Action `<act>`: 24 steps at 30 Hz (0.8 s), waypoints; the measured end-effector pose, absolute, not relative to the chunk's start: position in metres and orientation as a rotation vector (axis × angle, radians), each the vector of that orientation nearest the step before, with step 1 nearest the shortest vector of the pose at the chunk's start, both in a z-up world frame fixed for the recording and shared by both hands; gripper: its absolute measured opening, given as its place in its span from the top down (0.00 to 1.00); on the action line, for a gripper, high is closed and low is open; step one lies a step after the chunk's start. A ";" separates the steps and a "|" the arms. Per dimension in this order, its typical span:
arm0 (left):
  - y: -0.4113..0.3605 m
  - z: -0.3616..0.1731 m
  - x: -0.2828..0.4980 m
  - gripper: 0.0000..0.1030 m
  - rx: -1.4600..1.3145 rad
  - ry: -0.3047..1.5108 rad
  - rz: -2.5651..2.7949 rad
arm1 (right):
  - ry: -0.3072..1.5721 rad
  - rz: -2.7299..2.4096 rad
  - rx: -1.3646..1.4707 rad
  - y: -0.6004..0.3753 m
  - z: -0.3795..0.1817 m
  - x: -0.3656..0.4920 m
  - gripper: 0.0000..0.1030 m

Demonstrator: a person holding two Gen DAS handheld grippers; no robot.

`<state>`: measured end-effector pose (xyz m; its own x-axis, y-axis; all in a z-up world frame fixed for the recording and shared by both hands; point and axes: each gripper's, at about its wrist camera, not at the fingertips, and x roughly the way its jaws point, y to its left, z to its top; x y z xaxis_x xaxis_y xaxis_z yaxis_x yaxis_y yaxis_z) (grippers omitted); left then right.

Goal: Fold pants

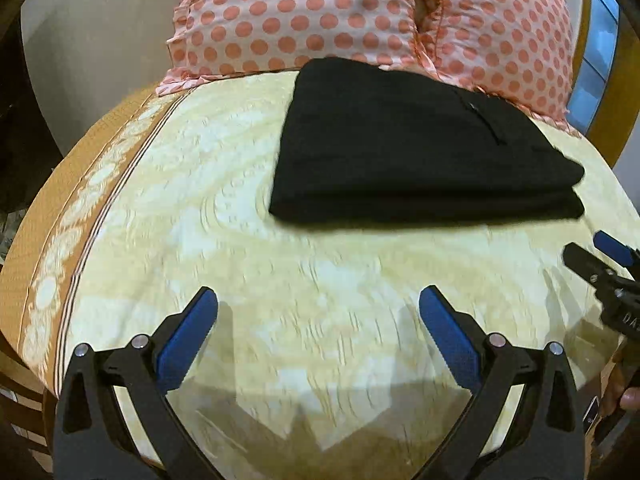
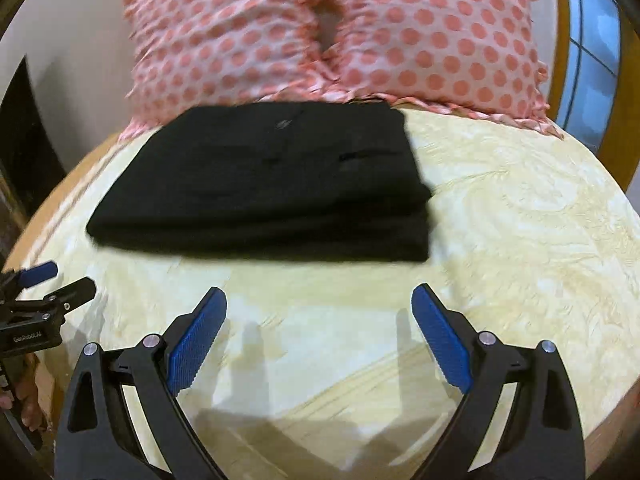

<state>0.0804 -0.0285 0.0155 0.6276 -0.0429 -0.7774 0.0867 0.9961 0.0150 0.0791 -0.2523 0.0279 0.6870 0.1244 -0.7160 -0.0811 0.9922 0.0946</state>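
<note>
Black fabric pants, folded into a thick rectangular stack, lie on the cream patterned bedspread just in front of two pink polka-dot pillows; left gripper jaws spread wide, holding nothing; right gripper likewise wide, empty; both short of the pants.

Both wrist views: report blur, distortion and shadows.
Left wrist view: strong fisheye bends the bed into a dome; the bedspread pattern smears near the open left gripper, while the folded black pants stay fairly sharp. Right wrist view: same curvature; the pants and polka-dot pillows look soft, and the open right gripper casts shadows on the bedspread.
</note>
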 end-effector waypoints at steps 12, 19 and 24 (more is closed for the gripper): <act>-0.038 0.007 0.060 0.02 0.079 0.849 -0.089 | 0.809 0.112 0.014 -0.232 0.022 0.063 0.05; -0.039 0.003 0.049 0.02 0.055 0.779 -0.070 | 0.794 0.082 0.018 -0.233 0.018 0.055 0.01; -0.039 0.003 0.048 0.02 0.052 0.758 -0.068 | 0.752 0.068 0.025 -0.234 0.016 0.049 0.01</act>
<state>0.0480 -0.0387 0.0026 0.7242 -0.0425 -0.6883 0.0803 0.9965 0.0230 0.0491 -0.2343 0.0158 0.7284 0.0704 -0.6815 -0.0522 0.9975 0.0473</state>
